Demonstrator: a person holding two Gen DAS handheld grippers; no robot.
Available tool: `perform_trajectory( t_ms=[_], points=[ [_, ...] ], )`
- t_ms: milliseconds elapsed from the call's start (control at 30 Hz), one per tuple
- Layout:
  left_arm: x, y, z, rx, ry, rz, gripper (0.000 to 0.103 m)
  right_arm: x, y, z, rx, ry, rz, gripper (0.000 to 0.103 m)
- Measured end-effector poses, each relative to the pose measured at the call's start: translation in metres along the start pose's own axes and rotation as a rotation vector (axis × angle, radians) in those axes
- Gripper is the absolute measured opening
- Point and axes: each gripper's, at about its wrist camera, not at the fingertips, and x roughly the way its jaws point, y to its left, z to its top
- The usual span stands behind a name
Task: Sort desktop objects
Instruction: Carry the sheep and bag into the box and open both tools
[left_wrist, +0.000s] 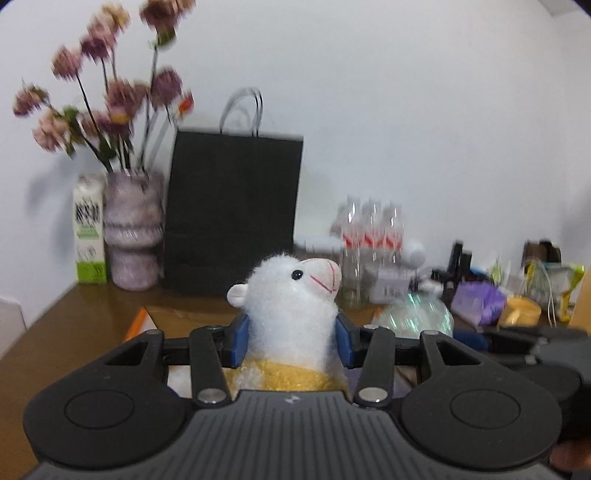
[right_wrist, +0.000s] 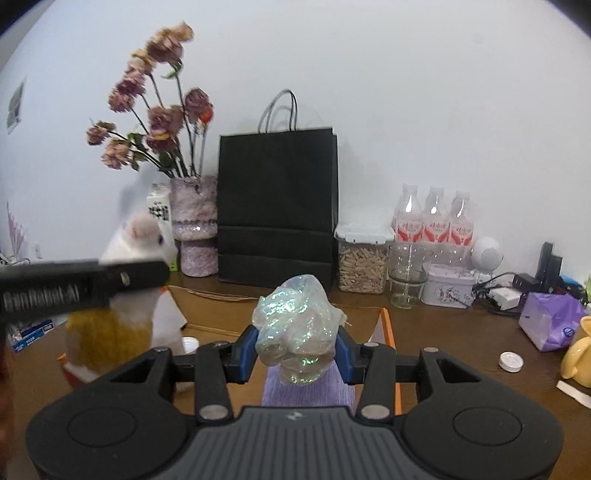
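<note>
A white plush sheep (left_wrist: 291, 306) with a yellow lower body sits upright between the blue pads of the left gripper (left_wrist: 293, 341), which press into its fleece on both sides, the jaws part-way closed around it. In the right wrist view the same toy shows from the side, lifted clear of the brown desk (right_wrist: 461, 332) at the left of the frame. The right gripper (right_wrist: 297, 349) clamps a crumpled, iridescent plastic wrap (right_wrist: 297, 325) over a ribbed lilac piece (right_wrist: 306, 391) (what that piece is cannot be told), its pads tight against the bundle.

Below both grippers lies an open cardboard box (right_wrist: 386, 325) with orange edges; its contents are hidden.

Only the right wrist view shows sharply the clear lidded container (right_wrist: 364, 258) filled with pale sticks or pellets, two stacked empty glasses (right_wrist: 408, 275), a small printed tin (right_wrist: 448, 291), a white bottle cap (right_wrist: 511, 361) and a yellow mug (right_wrist: 576, 354) at the right edge; a purple tissue pack (right_wrist: 550, 321) lies near it. The left wrist view, blurred, gives a fuller look at the green-and-white carton (left_wrist: 88, 232).

At the back wall stand a black paper bag (right_wrist: 277, 206), a mottled purple vase (right_wrist: 194, 229) of dried pink flowers (right_wrist: 159, 107), and three red-labelled bottles (right_wrist: 432, 218).
</note>
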Motion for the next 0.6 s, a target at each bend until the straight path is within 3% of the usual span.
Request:
perform_trajectory(
  t_ms=[133, 333, 467, 600],
  points=[
    [0.019, -0.002, -0.015, 0.071, 0.064, 0.005, 0.047, 0.028, -0.004, -0.013, 0.002, 0.041, 0.002, 0.042],
    [0.037, 0.013, -0.026, 0.021, 0.165, 0.016, 0.047, 0.050, -0.007, -0.036, -0.006, 0.147, 0.017, 0.042],
    [0.049, 0.019, -0.033, 0.019, 0.213, 0.061, 0.047, 0.052, -0.006, -0.040, -0.018, 0.151, 0.003, 0.042],
    [0.054, 0.026, -0.036, 0.011, 0.204, 0.106, 0.047, 0.051, -0.003, -0.041, -0.040, 0.151, -0.008, 0.042]
  ],
)
